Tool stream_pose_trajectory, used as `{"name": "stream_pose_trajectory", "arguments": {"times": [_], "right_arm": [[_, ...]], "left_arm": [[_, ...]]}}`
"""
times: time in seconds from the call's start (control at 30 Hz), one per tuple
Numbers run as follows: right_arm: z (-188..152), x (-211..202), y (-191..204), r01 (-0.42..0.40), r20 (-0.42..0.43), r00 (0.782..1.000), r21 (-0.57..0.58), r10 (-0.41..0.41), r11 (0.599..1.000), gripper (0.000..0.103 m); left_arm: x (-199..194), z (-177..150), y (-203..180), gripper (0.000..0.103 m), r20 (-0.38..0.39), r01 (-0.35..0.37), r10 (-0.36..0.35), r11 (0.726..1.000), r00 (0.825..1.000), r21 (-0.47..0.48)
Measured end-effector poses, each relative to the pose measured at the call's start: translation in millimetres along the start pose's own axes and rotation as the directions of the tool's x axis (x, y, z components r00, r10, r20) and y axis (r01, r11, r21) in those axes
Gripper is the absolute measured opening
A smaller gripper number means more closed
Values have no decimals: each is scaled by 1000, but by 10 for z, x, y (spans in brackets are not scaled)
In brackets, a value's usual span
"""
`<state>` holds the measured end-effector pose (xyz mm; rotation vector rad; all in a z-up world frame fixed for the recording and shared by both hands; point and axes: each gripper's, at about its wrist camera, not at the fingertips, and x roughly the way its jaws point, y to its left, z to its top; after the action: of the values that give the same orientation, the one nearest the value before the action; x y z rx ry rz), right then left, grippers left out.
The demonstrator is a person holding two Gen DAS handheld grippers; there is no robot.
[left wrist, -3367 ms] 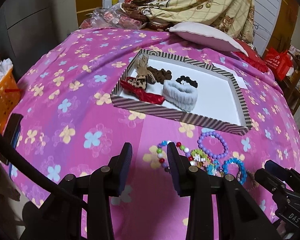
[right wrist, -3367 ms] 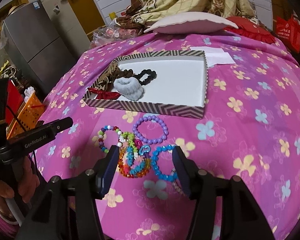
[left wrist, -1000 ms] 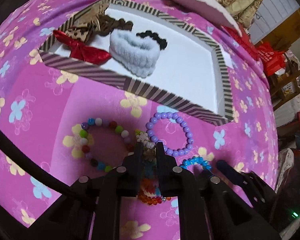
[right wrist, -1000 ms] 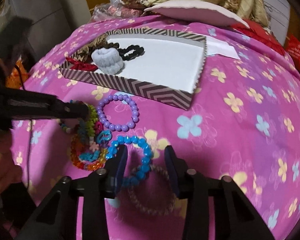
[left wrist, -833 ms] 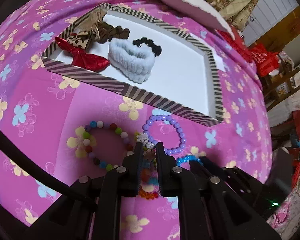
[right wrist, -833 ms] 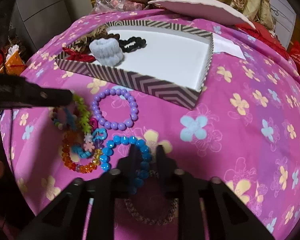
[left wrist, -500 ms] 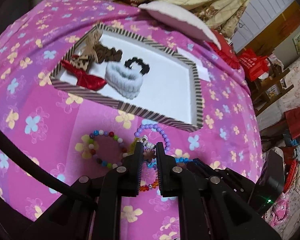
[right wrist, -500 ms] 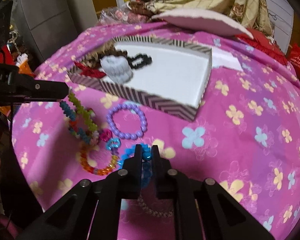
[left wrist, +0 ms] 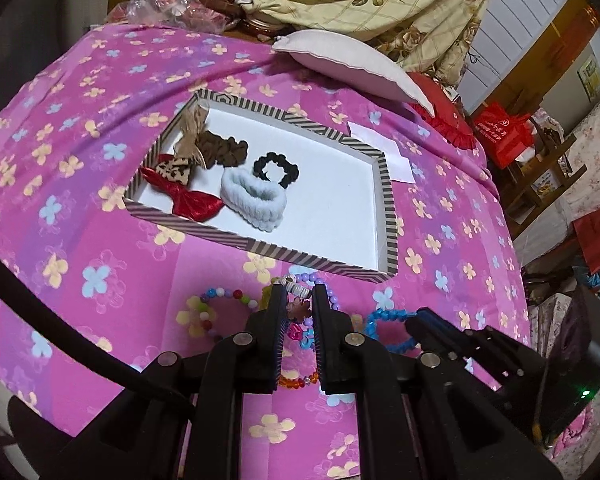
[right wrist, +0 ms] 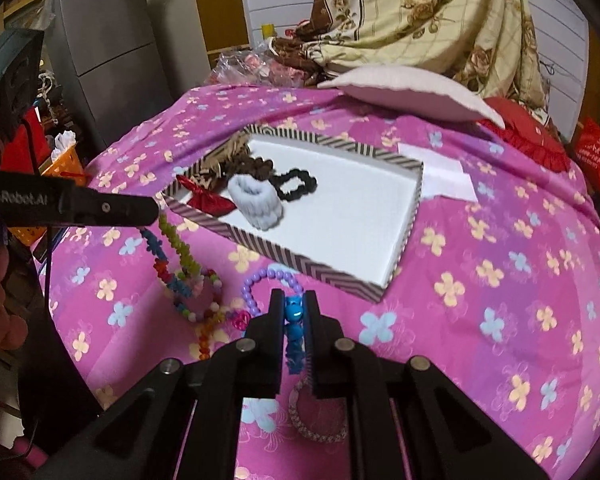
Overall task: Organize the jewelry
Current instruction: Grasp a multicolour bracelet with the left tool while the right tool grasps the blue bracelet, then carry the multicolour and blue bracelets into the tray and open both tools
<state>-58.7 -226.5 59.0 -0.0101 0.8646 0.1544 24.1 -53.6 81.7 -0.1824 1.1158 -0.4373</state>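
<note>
A striped-rim tray (left wrist: pixel 320 262) (right wrist: pixel 292 260) with a white floor holds hair ties and bows at its left end. My left gripper (left wrist: pixel 296 300) is shut on a multicoloured flower-bead bracelet (right wrist: pixel 172 248), lifted above the pink spread; in the right wrist view it hangs from the left gripper (right wrist: pixel 152 208). My right gripper (right wrist: pixel 294 304) is shut on a blue bead bracelet (right wrist: pixel 294 320), also seen in the left wrist view (left wrist: pixel 388 328). A purple bead bracelet (right wrist: pixel 256 284), a mixed-colour bead bracelet (left wrist: pixel 220 308), an orange one (left wrist: pixel 296 380) and a brownish one (right wrist: pixel 320 432) lie on the spread.
The bed has a pink flowered spread (left wrist: pixel 80 240). A white pillow (right wrist: pixel 408 88) and piled blanket (right wrist: pixel 420 20) lie behind the tray. A white paper (right wrist: pixel 444 180) lies by the tray's far right corner. An orange basket (right wrist: pixel 60 168) and grey fridge (right wrist: pixel 104 40) stand at left.
Both grippers closed on bracelets in the pile and have risen: the left lifted the flower-bead bracelet, the right lifted the blue bead bracelet. The view now sits higher above the spread.
</note>
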Motion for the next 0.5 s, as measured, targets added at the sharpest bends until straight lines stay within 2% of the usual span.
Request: {"name": "stream_pose_trajectory", "arguments": {"times": [0.5], "right_arm": [[280, -27, 55, 12, 19, 1000, -47, -11, 999, 9]], "left_arm": [[39, 134, -21, 34, 18, -56, 55, 998, 998, 25]]}}
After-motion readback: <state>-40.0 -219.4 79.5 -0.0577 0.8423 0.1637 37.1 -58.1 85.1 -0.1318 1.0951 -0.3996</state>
